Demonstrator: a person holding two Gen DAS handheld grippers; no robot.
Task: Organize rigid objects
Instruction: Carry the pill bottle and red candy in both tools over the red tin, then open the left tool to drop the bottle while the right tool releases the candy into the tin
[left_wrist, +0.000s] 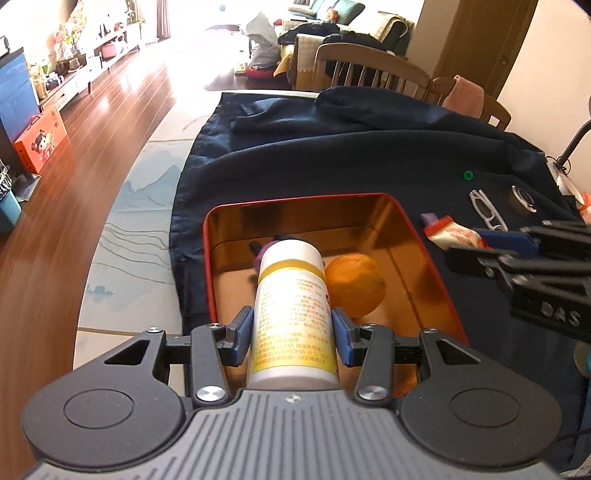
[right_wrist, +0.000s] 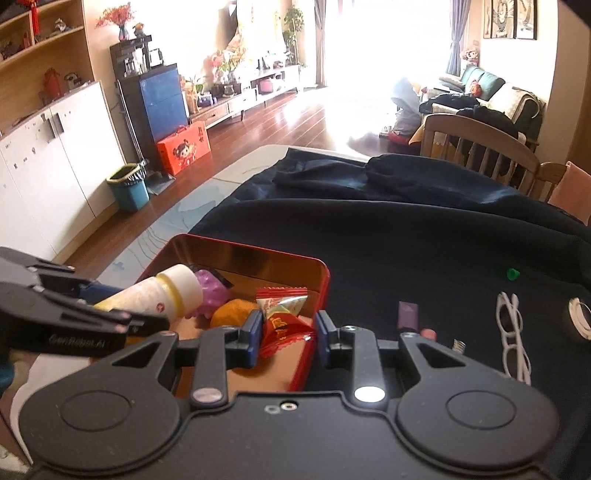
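A red tin (left_wrist: 295, 197) with a golden inside sits on the dark blue cloth (left_wrist: 332, 155). My left gripper (left_wrist: 291, 317) is shut on a white bottle (left_wrist: 291, 295) with a yellow label, held slanting over the tin. An orange (left_wrist: 354, 284) and a purple toy (left_wrist: 260, 254) lie inside. In the right wrist view, my right gripper (right_wrist: 288, 325) is shut on a red snack packet (right_wrist: 284, 317) just over the tin's right rim (right_wrist: 325, 280). The left gripper (right_wrist: 125, 306) and the bottle (right_wrist: 162, 291) show at the left. The right gripper (left_wrist: 476, 243) enters the left wrist view from the right.
To the right of the tin, on the cloth, lie white glasses (right_wrist: 513, 332), a green piece (right_wrist: 512, 274), a tape roll (right_wrist: 580, 317), a purple sachet (right_wrist: 408, 314) and a small spring (right_wrist: 459, 346). Wooden chairs (left_wrist: 373, 62) stand at the table's far side.
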